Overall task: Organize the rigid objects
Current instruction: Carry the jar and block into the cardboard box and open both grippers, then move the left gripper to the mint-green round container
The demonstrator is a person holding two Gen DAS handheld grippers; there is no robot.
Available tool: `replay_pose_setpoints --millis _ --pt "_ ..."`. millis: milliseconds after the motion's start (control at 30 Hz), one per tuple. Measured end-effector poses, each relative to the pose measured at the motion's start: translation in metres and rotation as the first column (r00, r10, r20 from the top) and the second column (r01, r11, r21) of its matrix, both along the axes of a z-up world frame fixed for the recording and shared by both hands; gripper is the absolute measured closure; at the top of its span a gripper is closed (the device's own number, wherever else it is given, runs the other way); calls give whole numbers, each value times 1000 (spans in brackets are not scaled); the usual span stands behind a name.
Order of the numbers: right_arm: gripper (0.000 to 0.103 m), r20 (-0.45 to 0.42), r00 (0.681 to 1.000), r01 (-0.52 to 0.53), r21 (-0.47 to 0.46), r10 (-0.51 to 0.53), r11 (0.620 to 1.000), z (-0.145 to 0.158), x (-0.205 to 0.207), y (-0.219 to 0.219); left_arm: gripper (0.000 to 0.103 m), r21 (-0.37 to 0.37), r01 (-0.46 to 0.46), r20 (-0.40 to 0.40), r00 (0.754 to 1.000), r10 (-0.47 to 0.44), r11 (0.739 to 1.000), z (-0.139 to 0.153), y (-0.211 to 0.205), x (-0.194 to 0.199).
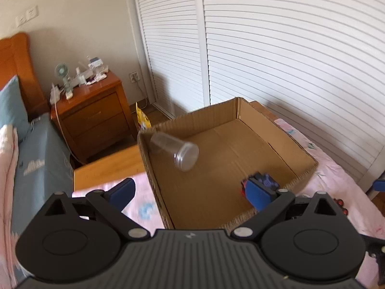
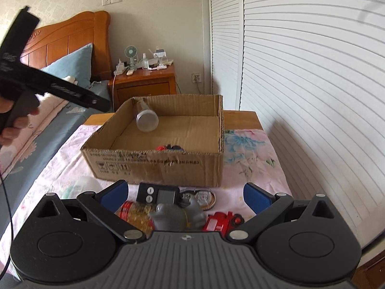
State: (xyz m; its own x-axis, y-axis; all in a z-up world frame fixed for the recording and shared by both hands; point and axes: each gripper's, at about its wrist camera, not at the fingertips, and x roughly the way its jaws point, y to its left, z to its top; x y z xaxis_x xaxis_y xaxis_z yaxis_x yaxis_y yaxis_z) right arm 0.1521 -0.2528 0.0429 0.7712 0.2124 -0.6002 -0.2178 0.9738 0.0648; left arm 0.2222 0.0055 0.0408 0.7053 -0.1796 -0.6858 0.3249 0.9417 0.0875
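A shallow cardboard box point(image 1: 284, 130) point(image 2: 154, 163) stands on the flowered cloth. A clear plastic jar point(image 1: 178, 150) point(image 2: 146, 118) leans tilted in its far left corner; whether it rests there or is falling I cannot tell. A small red and blue toy point(image 1: 262, 180) point(image 2: 168, 147) lies inside near the front wall. My left gripper point(image 1: 192, 190) is open and empty above the box's left wall. My right gripper point(image 2: 185, 192) is open and empty above a grey toy figure point(image 2: 178, 215), a black timer point(image 2: 157, 193), a red-capped jar point(image 2: 136, 213), a red toy car point(image 2: 222, 220) and a round tin point(image 2: 201, 198).
The left gripper's handle point(image 2: 48, 82) and hand show at the upper left of the right wrist view. A wooden nightstand point(image 1: 93, 113) point(image 2: 144, 82) with a small fan stands behind. A bed with a blue pillow point(image 2: 72, 65) lies left. White louvered doors point(image 1: 288, 48) line the right side.
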Motion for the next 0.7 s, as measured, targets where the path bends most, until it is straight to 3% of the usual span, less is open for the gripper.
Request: replay_pose_setpoints --millis 200,467,700 --pt "0 -22 1000 -6 -4 6 1000 -11 -20 2 4 -88 -75 -11 997 75 993 -21 28 -57" --pt "0 -25 1000 -14 1 14 1000 -19 -39 0 4 -99 -228 -37 973 226 969 -55 58 -99" --pt "0 -36 999 17 9 -16 1000 -24 -40 -3 4 -110 -289 -78 956 282 951 -80 75 -115"
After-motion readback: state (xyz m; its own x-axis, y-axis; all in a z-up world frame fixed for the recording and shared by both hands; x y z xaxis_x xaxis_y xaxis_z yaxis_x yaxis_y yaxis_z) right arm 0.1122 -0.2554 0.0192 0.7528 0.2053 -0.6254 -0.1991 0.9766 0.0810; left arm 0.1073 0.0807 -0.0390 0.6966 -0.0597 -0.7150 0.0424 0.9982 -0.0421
